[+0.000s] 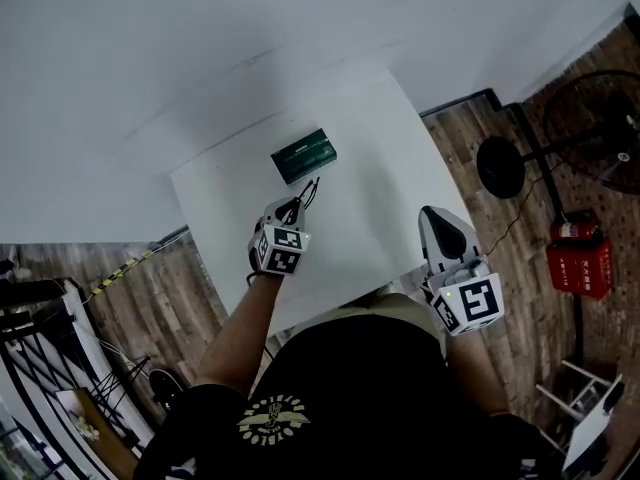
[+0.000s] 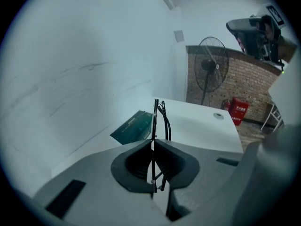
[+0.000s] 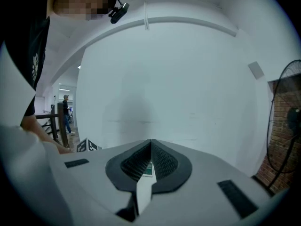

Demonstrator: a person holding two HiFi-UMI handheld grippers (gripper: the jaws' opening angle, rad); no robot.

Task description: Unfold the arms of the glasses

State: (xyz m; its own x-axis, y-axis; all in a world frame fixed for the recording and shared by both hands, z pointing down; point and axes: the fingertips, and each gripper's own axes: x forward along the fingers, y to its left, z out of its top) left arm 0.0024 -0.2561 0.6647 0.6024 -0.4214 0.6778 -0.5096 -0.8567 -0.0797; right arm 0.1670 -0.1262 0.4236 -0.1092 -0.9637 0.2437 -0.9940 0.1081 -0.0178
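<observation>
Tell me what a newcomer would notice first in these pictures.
The left gripper, above the middle of the white table, is clamped on thin black glasses that stick out past its jaws. Just beyond them a dark green box lies on the table. The right gripper hangs shut and empty by the table's right edge.

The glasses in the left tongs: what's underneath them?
White table, with the glasses pinched in the left tongs above it. A green box lies just beyond. The tongs' own body covers the table directly below.
</observation>
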